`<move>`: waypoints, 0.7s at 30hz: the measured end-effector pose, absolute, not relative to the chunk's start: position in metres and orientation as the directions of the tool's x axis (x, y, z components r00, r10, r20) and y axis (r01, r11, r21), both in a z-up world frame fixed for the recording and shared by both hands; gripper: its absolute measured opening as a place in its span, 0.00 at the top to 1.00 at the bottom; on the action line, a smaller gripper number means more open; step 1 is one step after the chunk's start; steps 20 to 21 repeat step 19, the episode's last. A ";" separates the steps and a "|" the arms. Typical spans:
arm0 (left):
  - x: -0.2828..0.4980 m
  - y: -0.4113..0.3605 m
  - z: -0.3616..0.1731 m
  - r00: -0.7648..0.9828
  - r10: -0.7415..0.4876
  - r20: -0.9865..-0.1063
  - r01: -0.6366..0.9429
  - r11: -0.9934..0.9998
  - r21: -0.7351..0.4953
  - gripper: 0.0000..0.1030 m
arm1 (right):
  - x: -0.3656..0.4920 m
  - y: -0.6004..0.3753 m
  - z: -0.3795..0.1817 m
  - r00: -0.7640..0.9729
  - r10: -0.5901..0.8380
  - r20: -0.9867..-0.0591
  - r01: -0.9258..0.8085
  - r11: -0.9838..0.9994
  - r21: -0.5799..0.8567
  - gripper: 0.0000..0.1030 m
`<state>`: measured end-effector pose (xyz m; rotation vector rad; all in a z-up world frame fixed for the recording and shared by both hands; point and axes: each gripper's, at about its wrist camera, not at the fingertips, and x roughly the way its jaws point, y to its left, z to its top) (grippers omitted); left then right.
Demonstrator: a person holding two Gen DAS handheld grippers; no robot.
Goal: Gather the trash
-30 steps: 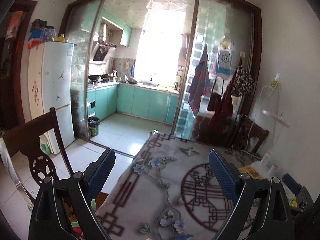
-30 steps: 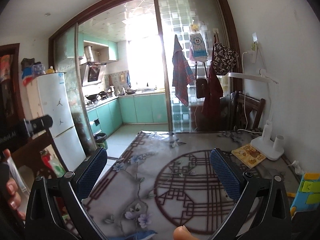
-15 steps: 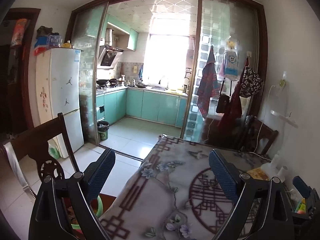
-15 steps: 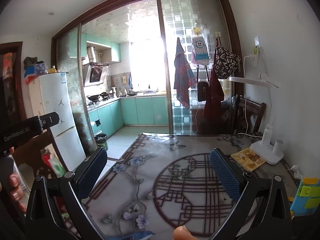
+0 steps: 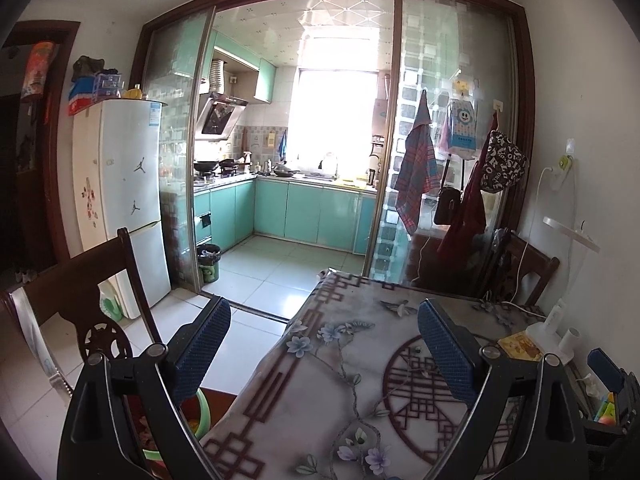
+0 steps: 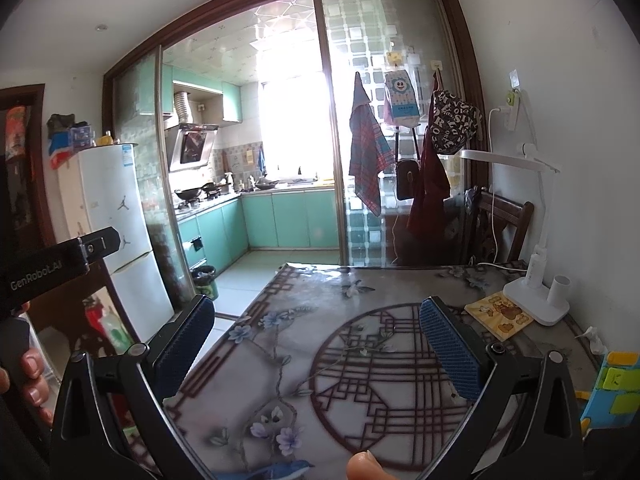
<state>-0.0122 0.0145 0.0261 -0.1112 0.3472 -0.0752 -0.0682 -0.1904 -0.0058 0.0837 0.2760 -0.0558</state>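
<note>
Trash bin (image 5: 209, 263) on kitchen floor by sliding door, well beyond dining table (image 5: 360, 368), dark chair (image 5: 80, 292) at left, left gripper (image 5: 324, 344) and right gripper (image 6: 316, 340) both wide open, empty, desk lamp (image 6: 536, 280) at far table edge.

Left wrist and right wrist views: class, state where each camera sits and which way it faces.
Left wrist: on the left gripper, above the table's left edge, facing the kitchen; own open fingers show.
Right wrist: on the right gripper, over the table, facing likewise; open fingers, left gripper, a fingertip show.
Shared: table, fridge, desk lamp.
</note>
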 end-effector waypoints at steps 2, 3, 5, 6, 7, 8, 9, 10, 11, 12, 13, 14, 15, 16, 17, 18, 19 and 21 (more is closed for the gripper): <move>-0.012 0.016 0.026 0.937 -0.092 -0.338 0.054 0.991 -0.119 0.08 | -0.068 -0.190 -0.006 0.960 -0.042 -0.276 0.065 0.995 0.074 0.00; -0.012 0.017 0.025 0.936 -0.093 -0.340 0.056 0.991 -0.118 0.08 | -0.068 -0.190 -0.007 0.960 -0.041 -0.277 0.064 0.995 0.075 0.00; -0.011 0.018 0.025 0.934 -0.103 -0.343 0.065 0.991 -0.119 0.08 | -0.068 -0.189 -0.007 0.960 -0.040 -0.277 0.063 0.995 0.076 0.00; -0.011 0.018 0.024 0.932 -0.104 -0.346 0.066 0.990 -0.121 0.08 | -0.068 -0.188 -0.007 0.960 -0.040 -0.277 0.064 0.995 0.076 0.00; -0.010 0.018 0.024 0.931 -0.102 -0.350 0.063 0.991 -0.122 0.08 | -0.068 -0.188 -0.008 0.960 -0.041 -0.277 0.065 0.995 0.076 0.00; -0.010 0.018 0.024 0.931 -0.101 -0.351 0.062 0.991 -0.122 0.08 | -0.068 -0.188 -0.007 0.960 -0.041 -0.278 0.065 0.995 0.077 0.00; -0.009 0.018 0.023 0.929 -0.104 -0.354 0.064 0.990 -0.123 0.08 | -0.068 -0.188 -0.008 0.959 -0.042 -0.280 0.066 0.995 0.078 0.00; -0.008 0.018 0.023 0.928 -0.108 -0.357 0.068 0.990 -0.123 0.08 | -0.068 -0.188 -0.008 0.959 -0.042 -0.281 0.068 0.994 0.081 0.00; -0.007 0.018 0.022 0.926 -0.111 -0.361 0.071 0.990 -0.124 0.08 | -0.068 -0.188 -0.008 0.958 -0.044 -0.283 0.070 0.994 0.082 0.00; -0.006 0.018 0.021 0.923 -0.114 -0.367 0.072 0.989 -0.126 0.08 | -0.067 -0.189 -0.009 0.957 -0.046 -0.285 0.073 0.994 0.083 0.00; -0.005 0.018 0.020 0.921 -0.119 -0.372 0.075 0.989 -0.130 0.08 | -0.067 -0.189 -0.010 0.957 -0.049 -0.288 0.076 0.994 0.084 0.00; -0.003 0.018 0.019 0.917 -0.126 -0.379 0.079 0.988 -0.135 0.08 | -0.067 -0.190 -0.011 0.955 -0.051 -0.292 0.079 0.993 0.086 0.00; -0.001 0.017 0.017 0.912 -0.136 -0.386 0.088 0.986 -0.141 0.08 | -0.066 -0.191 -0.012 0.954 -0.053 -0.296 0.082 0.993 0.086 0.00; 0.001 0.016 0.014 0.908 -0.150 -0.392 0.101 0.985 -0.143 0.08 | -0.066 -0.191 -0.013 0.951 -0.056 -0.303 0.085 0.993 0.086 0.00; 0.002 0.014 0.012 0.904 -0.154 -0.399 0.106 0.984 -0.140 0.08 | -0.065 -0.192 -0.016 0.948 -0.058 -0.312 0.088 0.992 0.086 0.00; 0.005 0.011 0.008 0.896 -0.163 -0.413 0.117 0.984 -0.136 0.08 | -0.063 -0.195 -0.020 0.943 -0.058 -0.326 0.092 0.992 0.090 0.00; 0.009 0.008 0.003 0.888 -0.175 -0.425 0.128 0.982 -0.136 0.08 | -0.061 -0.199 -0.025 0.937 -0.059 -0.344 0.098 0.990 0.098 0.00; 0.009 0.008 0.003 0.888 -0.175 -0.425 0.128 0.982 -0.136 0.08 | -0.061 -0.199 -0.025 0.937 -0.059 -0.344 0.098 0.990 0.098 0.00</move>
